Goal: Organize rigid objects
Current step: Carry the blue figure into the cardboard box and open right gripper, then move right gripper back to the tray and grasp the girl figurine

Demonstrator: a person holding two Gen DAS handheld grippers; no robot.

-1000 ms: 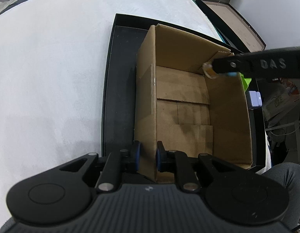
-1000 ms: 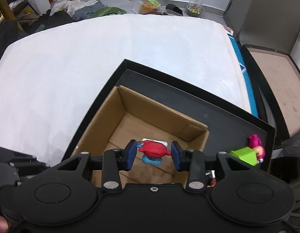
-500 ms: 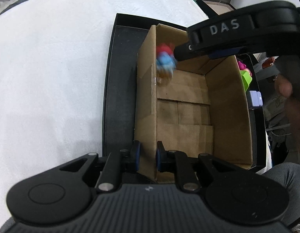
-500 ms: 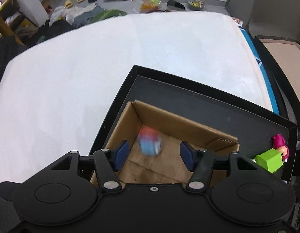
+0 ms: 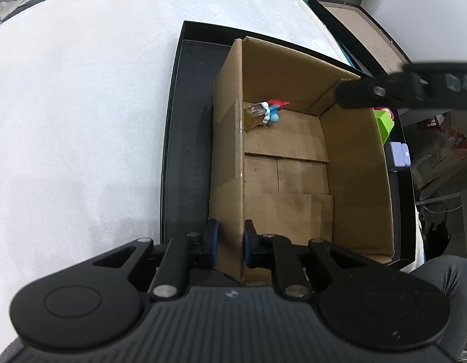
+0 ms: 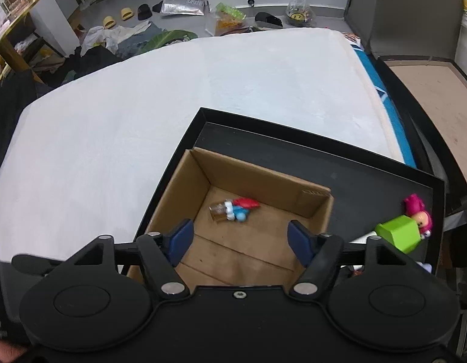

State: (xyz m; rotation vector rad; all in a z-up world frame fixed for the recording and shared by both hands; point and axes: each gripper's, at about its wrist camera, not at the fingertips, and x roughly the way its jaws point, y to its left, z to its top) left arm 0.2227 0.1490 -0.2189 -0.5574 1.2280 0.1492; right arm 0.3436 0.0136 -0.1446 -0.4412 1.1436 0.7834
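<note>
An open cardboard box (image 5: pixel 351 163) (image 6: pixel 294 193) stands in a black tray (image 5: pixel 188 127) (image 6: pixel 369 187). A red and blue toy figure (image 5: pixel 268 112) (image 6: pixel 236 208) lies on its side on the box floor, near the far left corner. My left gripper (image 5: pixel 229 243) is shut on the box's left wall near its front corner. My right gripper (image 6: pixel 238 239) is open and empty above the box; it shows blurred at the right of the left wrist view (image 5: pixel 400 90).
A green block (image 6: pixel 400 233) (image 5: pixel 383 124), a pink figure (image 6: pixel 418 211) and a lilac block (image 5: pixel 398 155) lie in the tray right of the box. The tray rests on a white surface (image 6: pixel 173 106). A second tray (image 6: pixel 430 90) stands further right.
My right gripper opened and let go of the red and blue figure, which fell into the box. The gripper then rose and drew back to the right. The left gripper has not moved.
</note>
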